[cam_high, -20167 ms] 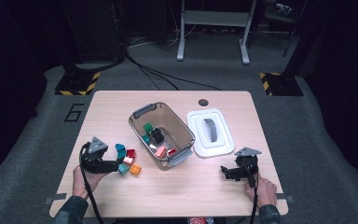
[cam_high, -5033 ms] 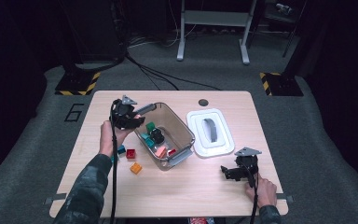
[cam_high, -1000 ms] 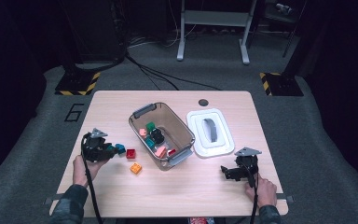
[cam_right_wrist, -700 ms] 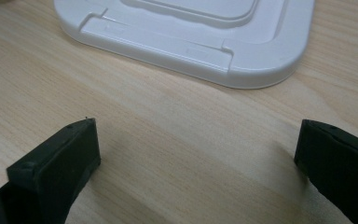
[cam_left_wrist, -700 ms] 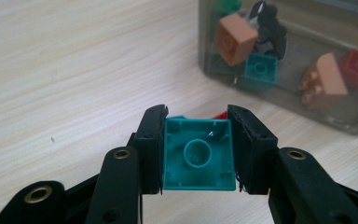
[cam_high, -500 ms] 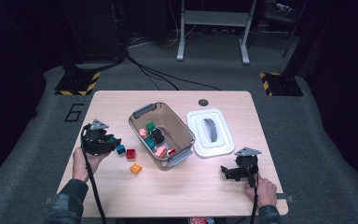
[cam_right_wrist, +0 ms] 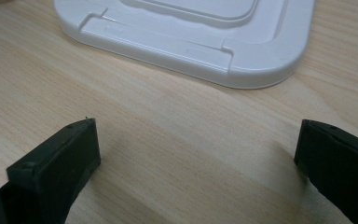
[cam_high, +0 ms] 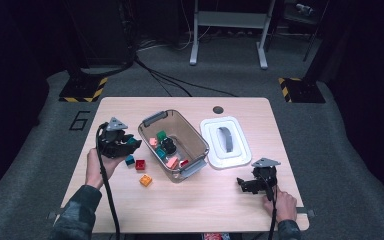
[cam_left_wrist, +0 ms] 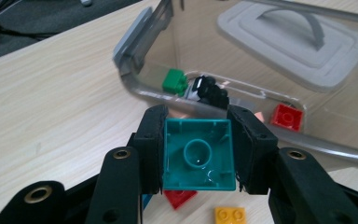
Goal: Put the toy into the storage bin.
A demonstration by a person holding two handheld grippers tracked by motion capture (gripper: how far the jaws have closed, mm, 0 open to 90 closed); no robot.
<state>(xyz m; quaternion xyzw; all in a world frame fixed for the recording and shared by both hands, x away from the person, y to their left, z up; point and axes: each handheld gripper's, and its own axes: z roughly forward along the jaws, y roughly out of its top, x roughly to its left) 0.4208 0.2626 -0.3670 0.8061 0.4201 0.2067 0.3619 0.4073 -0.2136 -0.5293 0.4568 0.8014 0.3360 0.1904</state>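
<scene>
You are carrying a teal brick (cam_left_wrist: 198, 155) clenched in your left tool (cam_left_wrist: 196, 154) toward the clear bin (cam_high: 200, 150), needing release above it, while your right tool (cam_right_wrist: 196, 154) is resting released.

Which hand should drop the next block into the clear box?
Left. The left gripper already pinches the teal block between its fingers, right beside the clear box. The right gripper sits open and empty on the table near the white lid, farther from the loose blocks.
</scene>
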